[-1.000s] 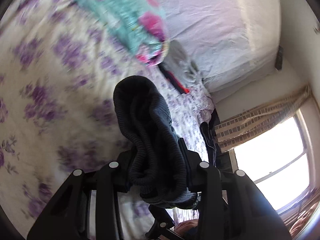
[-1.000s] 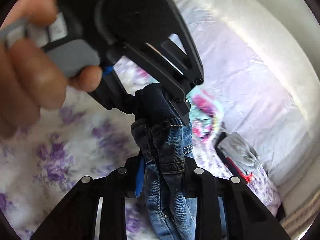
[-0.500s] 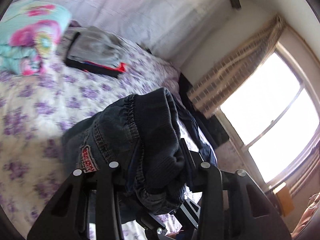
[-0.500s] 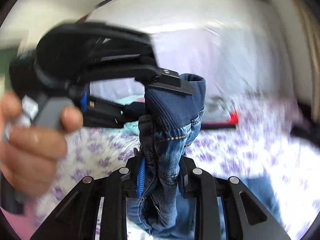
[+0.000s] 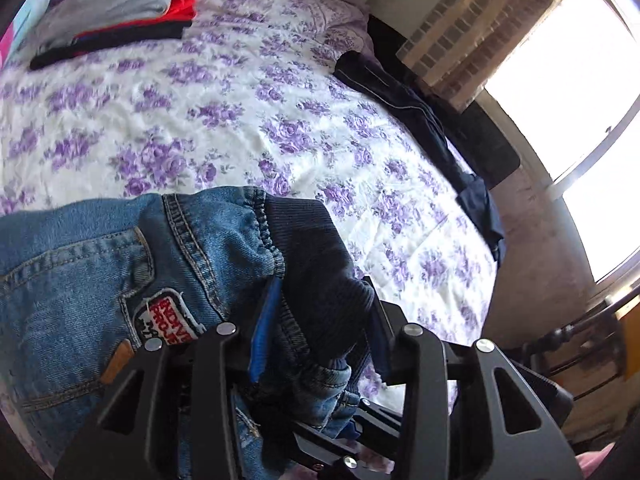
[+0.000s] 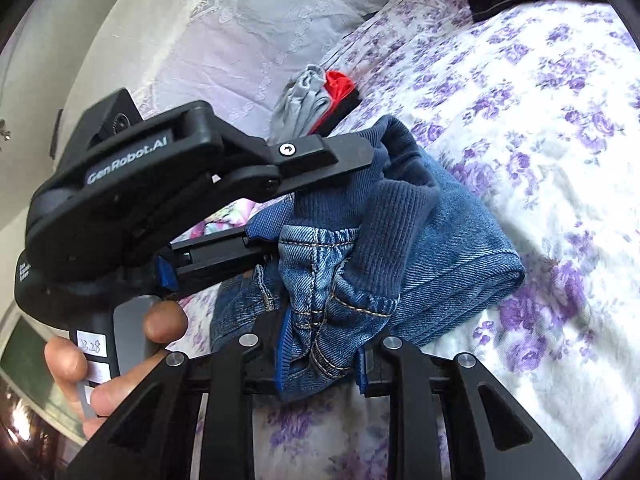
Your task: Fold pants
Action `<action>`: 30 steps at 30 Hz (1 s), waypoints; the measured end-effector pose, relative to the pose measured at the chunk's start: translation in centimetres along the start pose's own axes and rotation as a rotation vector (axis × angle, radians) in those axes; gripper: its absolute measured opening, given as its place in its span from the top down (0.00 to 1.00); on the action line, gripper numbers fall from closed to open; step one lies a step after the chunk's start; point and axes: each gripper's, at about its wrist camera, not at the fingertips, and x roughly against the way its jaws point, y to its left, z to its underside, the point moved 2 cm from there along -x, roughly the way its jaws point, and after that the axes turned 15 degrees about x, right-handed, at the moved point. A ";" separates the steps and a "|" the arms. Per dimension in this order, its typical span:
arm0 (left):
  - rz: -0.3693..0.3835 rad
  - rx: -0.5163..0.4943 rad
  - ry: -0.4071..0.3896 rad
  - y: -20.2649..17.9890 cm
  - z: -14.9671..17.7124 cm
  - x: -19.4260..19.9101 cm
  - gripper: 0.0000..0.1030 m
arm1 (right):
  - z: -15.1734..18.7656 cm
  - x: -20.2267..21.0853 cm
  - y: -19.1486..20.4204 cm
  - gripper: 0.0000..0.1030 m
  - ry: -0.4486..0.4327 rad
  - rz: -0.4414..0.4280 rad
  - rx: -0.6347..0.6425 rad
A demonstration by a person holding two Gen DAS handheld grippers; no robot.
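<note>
While bunched, ribbed-waist denim pants [image 5: 100, 280] (patch-stitched), floral bedsheet [image 5: 240, 100]

The middle of the bed [image 5: 224, 92] lies open; folded clothes [image 5: 120, 12] crowd the head end, dark garments [image 5: 400, 96] the window-side edge.

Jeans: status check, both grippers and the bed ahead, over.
Left gripper and right gripper both shut on the jeans, waistband bunched between them. Jeans held over the floral bedspread. Folded clothes stack off to the side, not blocking.

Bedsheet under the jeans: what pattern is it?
White bedsheet with purple flowers, clearest in the left wrist view.
</note>
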 end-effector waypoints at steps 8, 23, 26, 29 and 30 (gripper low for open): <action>0.064 0.036 -0.154 -0.8 -0.8 7.6 0.26 | -1.7 1.3 -0.9 0.44 0.043 -0.124 -0.037; -0.148 0.302 -0.339 11.9 3.1 11.2 0.15 | -5.8 -0.1 -3.5 0.39 0.056 -0.080 -0.088; -0.178 0.346 -0.338 13.2 3.3 10.6 0.15 | -6.4 0.8 -2.1 0.65 0.083 -0.056 0.037; -0.150 0.364 -0.340 13.7 3.5 10.9 0.15 | -7.8 1.6 -1.8 0.68 0.042 -0.077 0.105; -0.149 0.358 -0.346 13.7 3.7 11.0 0.15 | -7.9 1.7 -2.2 0.68 0.034 -0.065 0.105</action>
